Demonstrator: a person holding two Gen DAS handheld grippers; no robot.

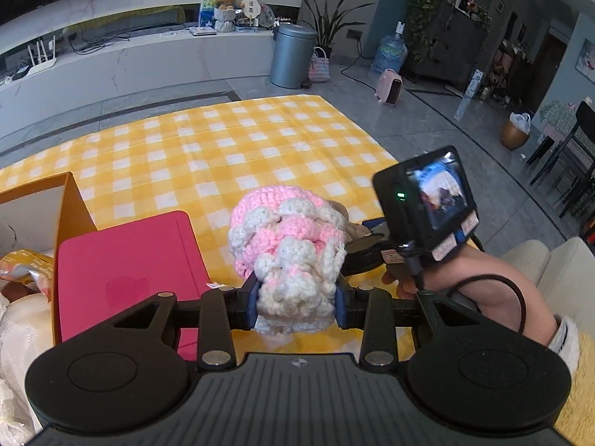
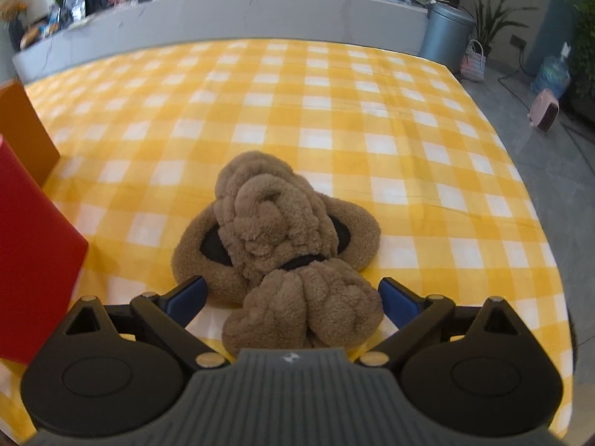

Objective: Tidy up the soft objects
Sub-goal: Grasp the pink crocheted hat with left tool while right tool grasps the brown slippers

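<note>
My left gripper (image 1: 296, 303) is shut on a pink and white crocheted hat (image 1: 288, 245) and holds it above the yellow checked tablecloth (image 1: 223, 148). My right gripper (image 2: 293, 297) is open, its blue pads on either side of the near part of a brown fleece earmuff bundle (image 2: 279, 230) that lies on the tablecloth (image 2: 334, 104). In the left wrist view the right gripper's body and screen (image 1: 427, 200) show to the right of the hat, with a bit of the brown fleece (image 1: 353, 230) behind the hat.
A pink-red box lid (image 1: 130, 267) leans by an orange box (image 1: 70, 204) on the left; both also show at the left edge of the right wrist view, the red lid (image 2: 33, 260) and the orange box (image 2: 22, 130). The table's right edge drops to a grey floor.
</note>
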